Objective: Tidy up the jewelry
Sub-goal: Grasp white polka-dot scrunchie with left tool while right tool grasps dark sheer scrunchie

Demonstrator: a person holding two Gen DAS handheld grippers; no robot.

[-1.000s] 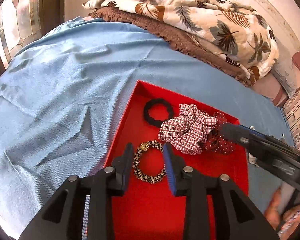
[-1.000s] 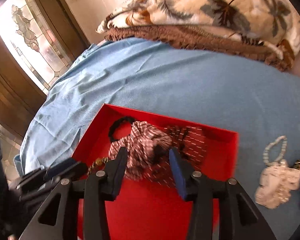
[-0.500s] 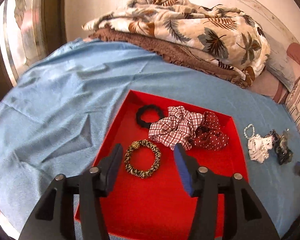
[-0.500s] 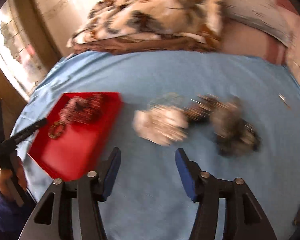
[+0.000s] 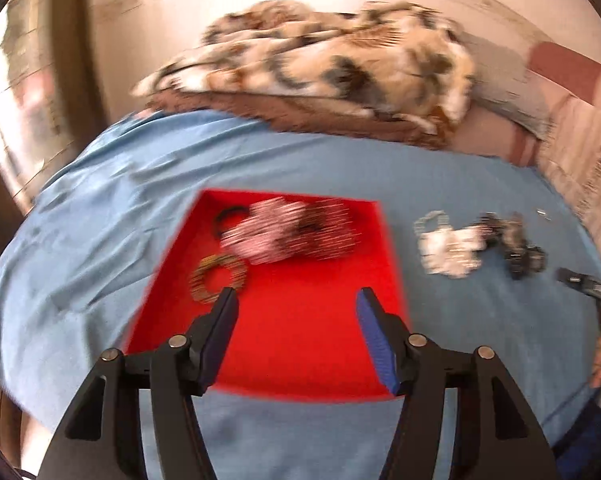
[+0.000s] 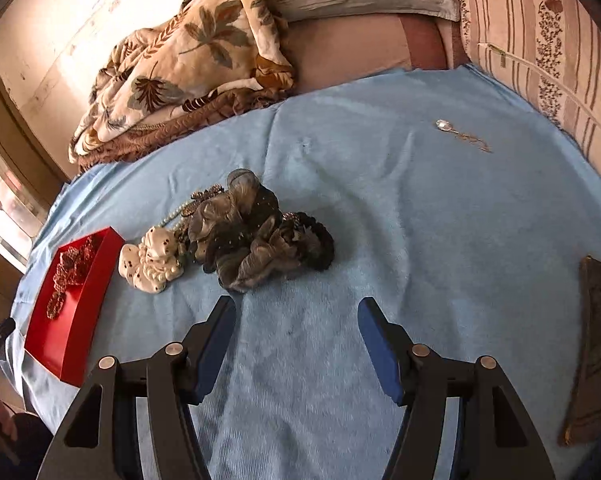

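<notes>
Hovering over the red tray (image 5: 300, 344), my left gripper (image 5: 296, 312) had its jaws opening with nothing between them; past them lay a leopard-print scrunchie (image 5: 219, 278) and blurred checked scrunchies (image 5: 268, 236). My right gripper (image 6: 296, 320) stood wide and empty above the blue bedspread (image 6: 400, 240), the grey scrunchie pile (image 6: 252, 236) just ahead, a white scrunchie (image 6: 152, 264) beside it.

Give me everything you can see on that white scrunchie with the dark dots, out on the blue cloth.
The white fabric scrunchie with small dark dots looks soft and puffy, bunched into gathered folds, lying loose on the light blue bedcloth. It sits outside the shallow red tray, just right of the tray's wall in the right wrist view. A string of pale pearl-like beads runs along its far side, and the grey gauzy scrunchie pile crowds its right side. Neither gripper touches it.
</notes>
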